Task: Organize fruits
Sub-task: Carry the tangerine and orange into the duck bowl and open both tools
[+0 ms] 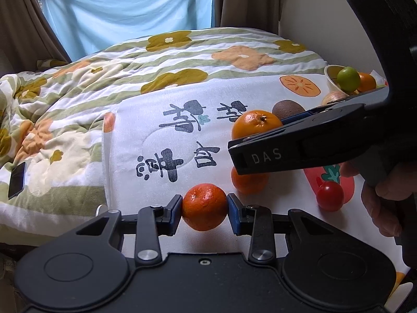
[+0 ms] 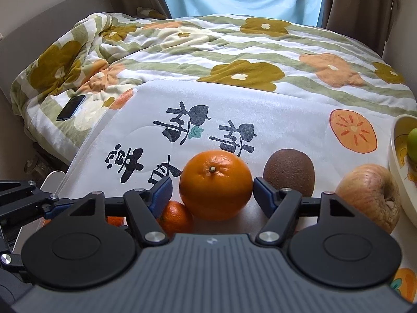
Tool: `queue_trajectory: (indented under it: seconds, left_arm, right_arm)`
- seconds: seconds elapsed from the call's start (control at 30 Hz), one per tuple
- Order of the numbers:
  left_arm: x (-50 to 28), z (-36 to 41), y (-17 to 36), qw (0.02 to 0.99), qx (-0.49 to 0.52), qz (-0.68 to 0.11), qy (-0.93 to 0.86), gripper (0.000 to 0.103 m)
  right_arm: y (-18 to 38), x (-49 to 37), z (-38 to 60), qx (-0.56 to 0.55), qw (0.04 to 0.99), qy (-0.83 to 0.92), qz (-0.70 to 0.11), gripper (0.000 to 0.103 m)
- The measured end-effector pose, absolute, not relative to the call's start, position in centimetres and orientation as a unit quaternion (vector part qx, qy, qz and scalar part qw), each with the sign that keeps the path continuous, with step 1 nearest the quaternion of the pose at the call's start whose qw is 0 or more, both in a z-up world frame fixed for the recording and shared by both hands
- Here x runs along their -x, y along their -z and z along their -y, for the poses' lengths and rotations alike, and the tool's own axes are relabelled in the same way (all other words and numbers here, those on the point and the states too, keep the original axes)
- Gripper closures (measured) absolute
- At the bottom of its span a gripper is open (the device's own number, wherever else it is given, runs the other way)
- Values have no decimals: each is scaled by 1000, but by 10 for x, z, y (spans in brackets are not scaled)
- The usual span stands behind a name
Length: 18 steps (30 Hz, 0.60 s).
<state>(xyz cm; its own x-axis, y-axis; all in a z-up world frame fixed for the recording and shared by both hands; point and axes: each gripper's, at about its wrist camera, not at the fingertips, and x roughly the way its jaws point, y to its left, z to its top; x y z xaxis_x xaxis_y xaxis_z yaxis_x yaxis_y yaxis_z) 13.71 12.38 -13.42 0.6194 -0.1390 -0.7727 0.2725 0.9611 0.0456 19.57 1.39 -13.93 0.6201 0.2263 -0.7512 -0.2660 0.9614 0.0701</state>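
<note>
My left gripper [image 1: 204,210] is shut on a small mandarin [image 1: 204,207] and holds it just above the white printed cloth [image 1: 156,135]. My right gripper [image 2: 212,186] is open around a large orange [image 2: 215,185] on the cloth; the right pad touches it, the left pad stands a little apart. The orange also shows in the left wrist view [image 1: 254,124] behind the right gripper's fingers [image 1: 286,143]. A second small mandarin [image 2: 175,217] lies beside the orange, also seen in the left wrist view [image 1: 247,182]. A kiwi [image 2: 289,172], an apple [image 2: 370,197] and a cherry tomato [image 1: 329,195] lie nearby.
A cream bowl [image 1: 332,79] at the right holds a green fruit [image 1: 348,78] and an orange one [image 1: 367,82]. The cloth lies on a flowered quilt [image 2: 234,52]. A black phone [image 2: 71,107] rests on the quilt at the left. Curtains and a wall stand behind.
</note>
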Motion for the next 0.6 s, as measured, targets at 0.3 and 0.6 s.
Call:
queue_trajectory:
  seconds: [0.3, 0.6]
  left_arm:
    - [-132, -124, 134, 897, -71, -423, 104, 63]
    - [-124, -124, 118, 906, -65, -411, 82, 63]
  right_arm:
    - [143, -199, -16, 42, 900, -142, -409, 26]
    - [120, -186, -12, 37, 907, -169, -383, 27]
